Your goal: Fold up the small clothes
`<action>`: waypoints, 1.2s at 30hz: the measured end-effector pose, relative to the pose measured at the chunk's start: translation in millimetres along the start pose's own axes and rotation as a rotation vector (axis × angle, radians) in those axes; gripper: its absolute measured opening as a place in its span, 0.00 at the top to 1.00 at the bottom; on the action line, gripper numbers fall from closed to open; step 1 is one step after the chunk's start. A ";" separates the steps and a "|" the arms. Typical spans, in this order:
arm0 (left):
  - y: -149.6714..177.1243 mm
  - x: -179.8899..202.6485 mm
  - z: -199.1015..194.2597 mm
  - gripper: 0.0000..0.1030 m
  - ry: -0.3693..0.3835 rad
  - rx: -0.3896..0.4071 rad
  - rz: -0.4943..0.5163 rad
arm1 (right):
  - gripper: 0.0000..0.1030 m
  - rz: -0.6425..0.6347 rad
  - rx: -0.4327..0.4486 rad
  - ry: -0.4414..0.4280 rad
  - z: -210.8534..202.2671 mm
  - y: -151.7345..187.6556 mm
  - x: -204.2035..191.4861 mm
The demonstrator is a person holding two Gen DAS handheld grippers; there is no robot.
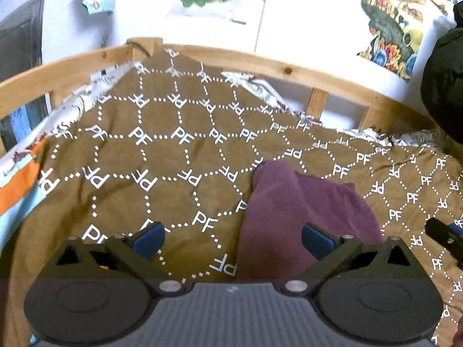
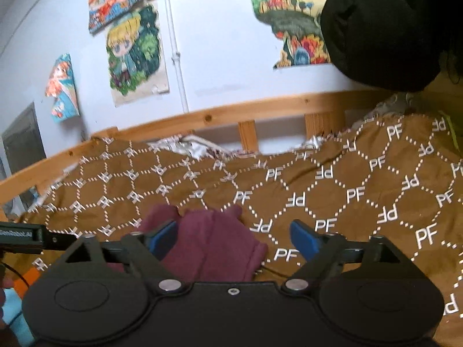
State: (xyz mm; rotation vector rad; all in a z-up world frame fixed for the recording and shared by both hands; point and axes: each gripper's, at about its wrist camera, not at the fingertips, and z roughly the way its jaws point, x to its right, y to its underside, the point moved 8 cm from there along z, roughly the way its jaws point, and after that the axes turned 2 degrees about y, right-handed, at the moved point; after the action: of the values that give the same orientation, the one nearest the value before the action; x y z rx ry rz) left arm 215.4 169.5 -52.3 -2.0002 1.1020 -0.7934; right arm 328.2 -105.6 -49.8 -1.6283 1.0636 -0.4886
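A small maroon garment point(image 1: 301, 217) lies crumpled on the brown blanket point(image 1: 173, 156) with white "PF" print. My left gripper point(image 1: 233, 238) is open and empty, its blue pads wide apart above the garment's near left part. The garment also shows in the right wrist view point(image 2: 214, 243), lying low and left of centre. My right gripper point(image 2: 233, 238) is open and empty, hovering over the garment's right edge. The right gripper's tip shows at the right edge of the left wrist view point(image 1: 445, 235). The left gripper's body shows at the left of the right wrist view point(image 2: 26, 235).
A wooden bed rail point(image 1: 260, 63) runs behind the blanket. A white wall with posters point(image 2: 133, 55) stands beyond it. A black bulky object point(image 2: 385, 26) hangs at the upper right. Patterned bedding point(image 1: 26, 156) with orange and light blue lies at the left.
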 end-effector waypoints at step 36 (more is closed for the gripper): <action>97.4 -0.6 -93.0 0.00 0.013 0.001 0.239 | 0.01 -0.097 -0.014 0.039 -143.6 68.9 -44.3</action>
State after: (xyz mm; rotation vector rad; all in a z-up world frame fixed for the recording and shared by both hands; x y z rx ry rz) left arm 99.8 105.9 -79.1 -1.8216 1.3179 -0.6817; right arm 169.0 -149.6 -56.0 -1.6945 1.0217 -0.5807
